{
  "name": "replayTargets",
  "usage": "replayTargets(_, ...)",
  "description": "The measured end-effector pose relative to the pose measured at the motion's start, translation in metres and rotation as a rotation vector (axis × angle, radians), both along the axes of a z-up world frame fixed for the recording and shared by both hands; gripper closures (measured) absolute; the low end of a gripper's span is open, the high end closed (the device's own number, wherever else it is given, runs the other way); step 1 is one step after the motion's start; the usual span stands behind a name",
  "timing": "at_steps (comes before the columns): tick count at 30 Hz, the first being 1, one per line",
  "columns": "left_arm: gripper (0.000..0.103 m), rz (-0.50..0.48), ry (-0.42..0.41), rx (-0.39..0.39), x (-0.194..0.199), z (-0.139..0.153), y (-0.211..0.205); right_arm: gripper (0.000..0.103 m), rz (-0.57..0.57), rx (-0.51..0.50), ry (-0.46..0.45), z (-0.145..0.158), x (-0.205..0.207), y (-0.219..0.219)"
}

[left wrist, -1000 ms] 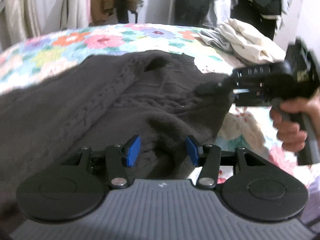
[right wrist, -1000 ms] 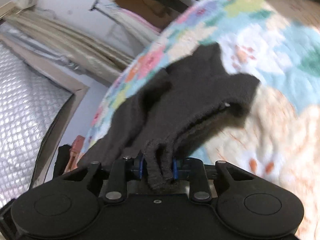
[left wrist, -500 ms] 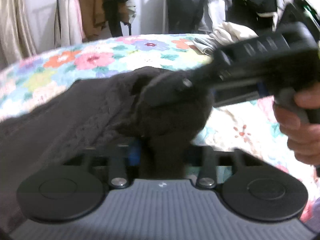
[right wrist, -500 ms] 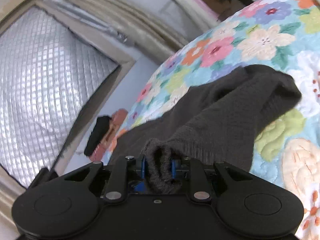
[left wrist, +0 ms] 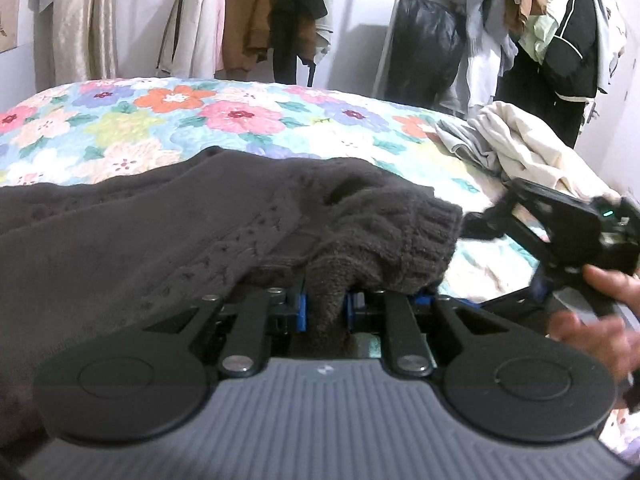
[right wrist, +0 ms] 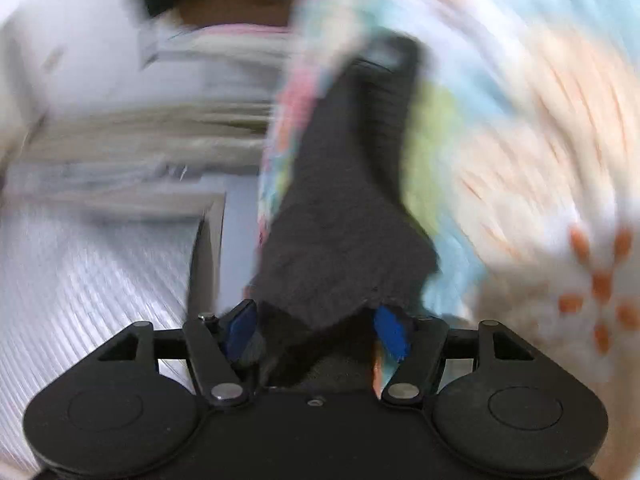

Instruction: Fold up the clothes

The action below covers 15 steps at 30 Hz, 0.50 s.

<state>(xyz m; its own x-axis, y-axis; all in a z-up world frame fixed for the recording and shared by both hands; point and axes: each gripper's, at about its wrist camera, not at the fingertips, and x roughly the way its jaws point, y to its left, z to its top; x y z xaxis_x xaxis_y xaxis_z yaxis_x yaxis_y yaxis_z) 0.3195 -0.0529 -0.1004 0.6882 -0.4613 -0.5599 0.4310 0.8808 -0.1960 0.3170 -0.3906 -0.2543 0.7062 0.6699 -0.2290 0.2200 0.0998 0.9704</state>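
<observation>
left gripper (left wrist: pixel 324 312) pinches the dark sweater (left wrist: pixel 160 240); right gripper (right wrist: pixel 316 332) gapes wide, so lay the fold flat.

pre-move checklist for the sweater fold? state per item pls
1. Left gripper clamped on the dark sweater: ok, knit pinched between the blue pads.
2. Right gripper grip: not ok, jaws apart, fabric only loose between them.
3. Ribbed cuff folded over the sweater body: ok.
4. Sweater flat on the floral quilt: not ok, bunched near the left gripper.
5. Cream clothes pile apart from the sweater: ok.
6. Right wrist view usable: not ok, heavy motion blur.
</observation>
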Motion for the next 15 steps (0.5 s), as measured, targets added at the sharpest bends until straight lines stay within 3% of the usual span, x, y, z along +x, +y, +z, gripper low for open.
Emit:
replayTargets(2, 0.087, 0.0, 0.001, -0.012, 0.002, -0.002, 0.003, 0.032, -0.062, 0.085, 0.038, -0.009, 0.008, 0.002)
replayTargets(3, 0.087, -0.001, 0.003, -0.02, 0.002, -0.003, 0.004, 0.032, -0.079, 0.071, 0.042, -0.007, 0.014, 0.002)
replayTargets(10, 0.088, -0.018, -0.003, -0.049, 0.004, -0.002, 0.01, 0.036, -0.066, -0.302, -0.016, 0.037, 0.062, 0.018)
replayTargets(12, 0.088, -0.024, -0.041, -0.041, 0.0, -0.002, 0.011, 0.06, -0.057, -0.429, -0.079, 0.054, 0.069, 0.028)
replayTargets(15, 0.088, -0.024, -0.045, -0.05, 0.001, -0.002, 0.013, 0.07, 0.008, -0.654, -0.183, 0.08, 0.072, 0.051)
